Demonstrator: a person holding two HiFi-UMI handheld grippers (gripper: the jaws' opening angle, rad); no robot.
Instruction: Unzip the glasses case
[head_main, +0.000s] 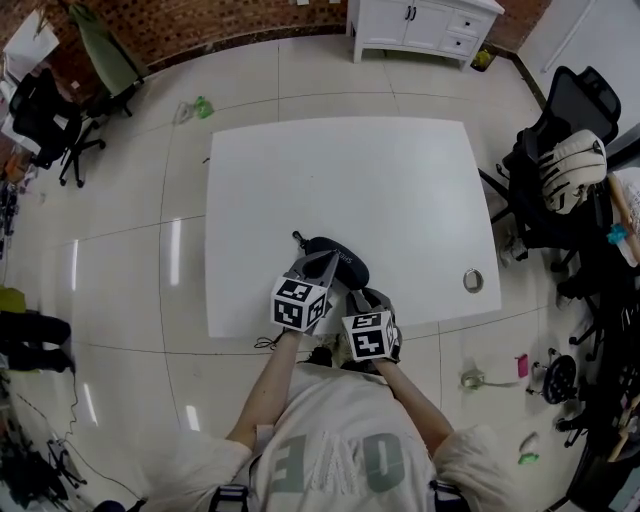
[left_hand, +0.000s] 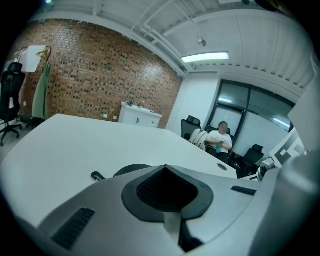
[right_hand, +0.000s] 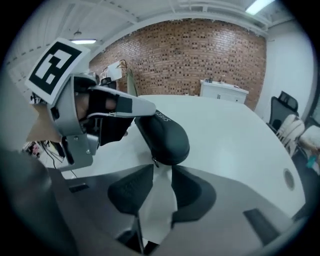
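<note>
Our right gripper has its jaws a little apart, low in the centre of its own view, with only bare table showing between them. Just above that gap sits the small zip pull, at the near end of the glasses case. The case, dark and rounded, lies on the white table, close to the table's lower edge in the head view. Our left gripper comes in from the upper left of the right gripper view with its jaws together and its tips on top of the case — to us it looks like a hold-down, not a pinch. We judge the step in hand to be catching the pull. To do it well, we should ease the right jaws forward until the tab lies between the pads and close firmly. Then we should draw along the curve of the seam rather than straight back — with the left gripper pressing enough that the case neither slides nor rolls.
</note>
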